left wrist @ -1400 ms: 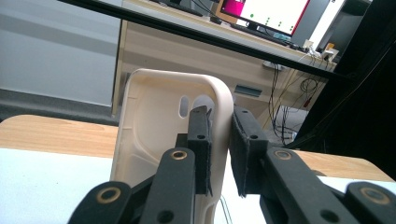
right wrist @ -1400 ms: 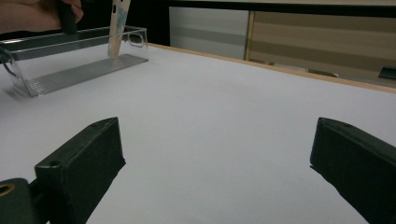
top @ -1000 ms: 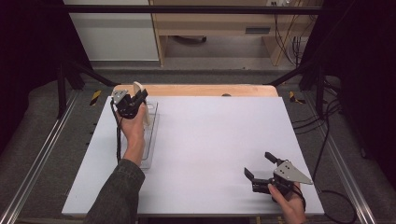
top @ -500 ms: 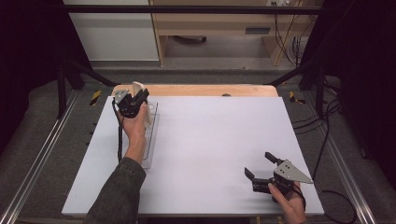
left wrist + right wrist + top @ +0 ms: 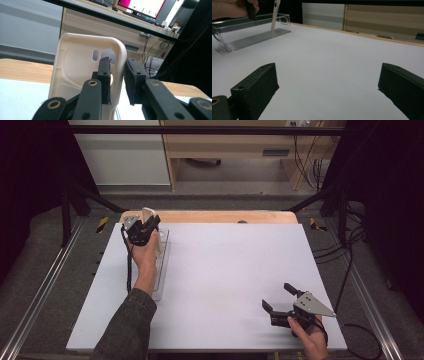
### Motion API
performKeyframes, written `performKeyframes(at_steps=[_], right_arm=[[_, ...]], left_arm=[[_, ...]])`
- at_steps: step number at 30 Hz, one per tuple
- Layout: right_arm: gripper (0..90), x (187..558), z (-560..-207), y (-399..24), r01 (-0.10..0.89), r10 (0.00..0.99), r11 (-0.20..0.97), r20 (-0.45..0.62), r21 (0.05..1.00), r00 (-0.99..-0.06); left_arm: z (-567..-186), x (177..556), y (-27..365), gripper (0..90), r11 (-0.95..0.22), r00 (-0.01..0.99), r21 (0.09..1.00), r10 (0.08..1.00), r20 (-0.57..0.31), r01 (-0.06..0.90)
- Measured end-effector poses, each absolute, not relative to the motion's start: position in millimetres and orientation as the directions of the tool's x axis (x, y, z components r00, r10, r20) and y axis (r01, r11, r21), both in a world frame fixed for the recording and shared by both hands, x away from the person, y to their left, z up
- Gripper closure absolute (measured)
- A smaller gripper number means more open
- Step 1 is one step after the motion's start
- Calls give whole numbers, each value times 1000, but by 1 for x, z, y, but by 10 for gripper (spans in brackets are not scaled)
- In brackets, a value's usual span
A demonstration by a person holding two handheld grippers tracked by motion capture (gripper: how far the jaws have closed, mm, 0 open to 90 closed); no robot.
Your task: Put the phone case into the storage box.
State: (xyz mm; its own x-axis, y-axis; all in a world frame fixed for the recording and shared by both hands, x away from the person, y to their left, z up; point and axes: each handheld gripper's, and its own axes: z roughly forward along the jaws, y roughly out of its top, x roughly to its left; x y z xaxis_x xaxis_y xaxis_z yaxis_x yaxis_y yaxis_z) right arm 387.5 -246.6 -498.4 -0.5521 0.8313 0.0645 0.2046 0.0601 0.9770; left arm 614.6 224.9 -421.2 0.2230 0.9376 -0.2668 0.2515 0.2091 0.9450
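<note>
Item: cream phone case (image 5: 75, 72), standing upright on edge in a clear slotted rack (image 5: 162, 265) at the far left of the white bench (image 5: 225, 270). Left tool (image 5: 117, 82): jaws narrow, clamped across the case's right side wall, one pad inside the shell and one outside; camera cut-outs face the lens. Right tool (image 5: 281, 301): jaws wide, nothing between them, resting low at the near right corner, well apart from the rack. Step in hand, judged: seating the case in a rack slot, or lifting it from one. Handling advice: keep the case vertical and move it straight along the slot line; a tilt would likely bind the lower edge on the ridged rack floor or tip the light rack. The grip sits on one thin wall only, so slow moves suit it. Edges: rack lies close to the bench's left edge and near the far wooden strip (image 5: 215, 216); little margin there. Open room: bare bench to the right and centre.
</note>
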Motion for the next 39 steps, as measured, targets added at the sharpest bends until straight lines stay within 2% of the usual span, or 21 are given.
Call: performKeyframes(at_steps=[26, 29, 36, 39], right_arm=[[26, 388, -498, -247, 213, 832, 54, 74, 976, -550], [26, 387, -498, -247, 213, 831, 55, 74, 975, -551], [26, 387, -497, -248, 209, 832, 50, 75, 977, -550], [26, 386, -497, -248, 207, 833, 48, 75, 977, -548]], left_arm=[[-423, 619, 223, 735, 215, 240, 939, 929, -281, 269], [-423, 620, 222, 693, 210, 254, 938, 925, -281, 275], [-423, 620, 219, 471, 184, 255, 939, 931, -262, 291], [-421, 618, 216, 422, 147, 270, 948, 936, -226, 283]])
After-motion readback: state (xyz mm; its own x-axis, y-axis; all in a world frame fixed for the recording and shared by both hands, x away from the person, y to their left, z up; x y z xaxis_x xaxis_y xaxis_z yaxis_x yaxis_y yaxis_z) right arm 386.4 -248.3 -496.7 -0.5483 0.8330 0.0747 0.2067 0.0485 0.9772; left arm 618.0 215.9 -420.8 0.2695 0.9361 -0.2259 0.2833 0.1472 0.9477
